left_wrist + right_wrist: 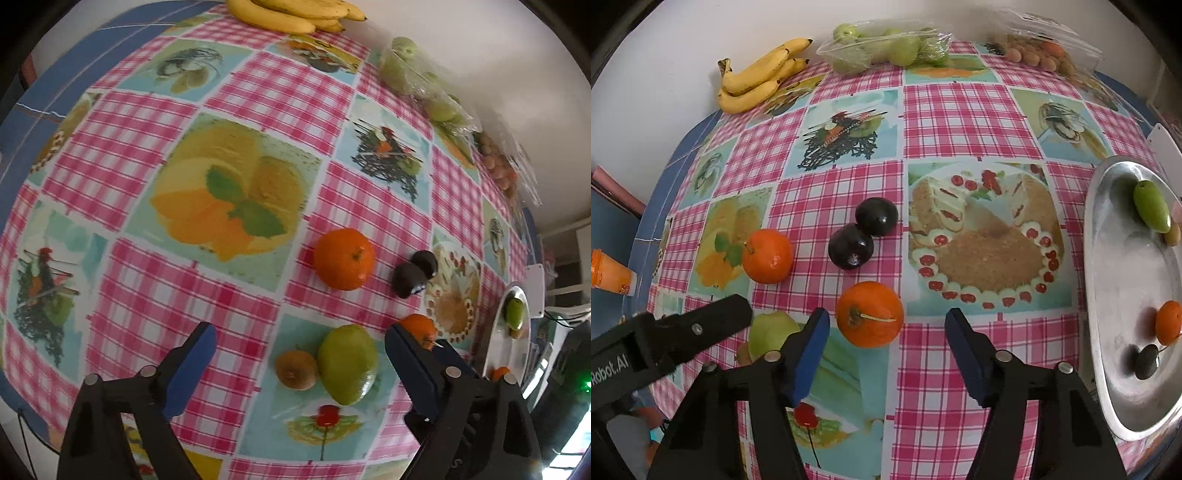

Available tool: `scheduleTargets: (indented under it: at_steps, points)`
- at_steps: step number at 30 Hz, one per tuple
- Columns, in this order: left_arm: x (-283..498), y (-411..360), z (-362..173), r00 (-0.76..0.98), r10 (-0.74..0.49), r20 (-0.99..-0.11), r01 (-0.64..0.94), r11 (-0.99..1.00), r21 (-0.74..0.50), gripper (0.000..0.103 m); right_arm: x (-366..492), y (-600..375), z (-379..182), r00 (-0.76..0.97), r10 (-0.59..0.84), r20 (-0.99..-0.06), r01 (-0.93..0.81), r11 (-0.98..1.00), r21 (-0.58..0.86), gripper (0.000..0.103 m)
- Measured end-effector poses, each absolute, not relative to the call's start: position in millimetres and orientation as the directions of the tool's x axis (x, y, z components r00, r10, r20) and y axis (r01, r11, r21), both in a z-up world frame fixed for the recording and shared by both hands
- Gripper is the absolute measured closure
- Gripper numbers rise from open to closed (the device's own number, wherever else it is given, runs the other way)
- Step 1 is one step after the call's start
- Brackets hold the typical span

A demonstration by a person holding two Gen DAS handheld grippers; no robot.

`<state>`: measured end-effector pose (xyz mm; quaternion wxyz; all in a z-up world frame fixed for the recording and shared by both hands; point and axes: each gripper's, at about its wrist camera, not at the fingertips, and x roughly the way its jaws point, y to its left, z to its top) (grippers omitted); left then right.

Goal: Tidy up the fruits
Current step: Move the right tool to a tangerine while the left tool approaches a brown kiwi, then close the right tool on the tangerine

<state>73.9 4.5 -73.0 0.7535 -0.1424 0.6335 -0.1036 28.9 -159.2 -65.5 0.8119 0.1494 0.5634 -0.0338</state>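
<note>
On the checked tablecloth, my left gripper [300, 328] is open and points down over a green mango [347, 363] and a brown kiwi [295, 369], which lie between its blue pads without touching them. My right gripper [888, 314] is open too. A stemmed orange [870, 314] sits between its fingertips, with gaps on both sides. Another orange [767, 256] and two dark plums [877, 216] [850, 246] lie farther out. At the right, a silver tray [1115, 295] holds a green mango [1150, 206], a kiwi, an orange [1169, 321] and a dark plum [1147, 362].
Bananas [757, 79], a bag of green fruit [886, 48] and a bag of small brown fruit [1045, 51] line the far edge by the wall. An orange bottle [609, 273] stands off the table's left side. One finger of the left gripper [713, 321] reaches in beside my right one.
</note>
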Motion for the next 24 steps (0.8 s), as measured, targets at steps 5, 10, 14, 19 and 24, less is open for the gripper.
scheduleTargets:
  at_steps: [5, 10, 14, 19, 24]
  points:
    - [74.3, -2.3, -74.7, 0.164, -0.36, -0.918, -0.012, 0.93, -0.367, 0.014, 30.8, -156.2, -67.9, 0.364, 0.115, -0.924, 0.207, 0.958, 0.2, 0.046]
    - [74.6, -2.7, -76.3, 0.166, -0.364, -0.916, -0.015, 0.928, -0.372, 0.015, 33.6, -153.7, -68.9, 0.372, 0.109, -0.922, 0.199, 0.961, 0.194, 0.049]
    - [75.5, -5.3, -77.4, 0.164, -0.363, -0.917, -0.011, 0.929, -0.37, 0.015, 36.9, -151.6, -70.2, 0.376, 0.114, -0.919, 0.192, 0.961, 0.197, 0.06]
    - [78.2, -9.4, -78.6, 0.166, -0.364, -0.917, -0.006, 0.929, -0.37, 0.015, 37.1, -150.5, -70.4, 0.375, 0.124, -0.919, 0.181, 0.962, 0.204, 0.064]
    - [77.7, -11.2, -78.3, 0.158, -0.369, -0.916, 0.001, 0.928, -0.373, 0.015, 36.7, -152.8, -69.9, 0.366, 0.13, -0.921, 0.185, 0.96, 0.209, 0.064]
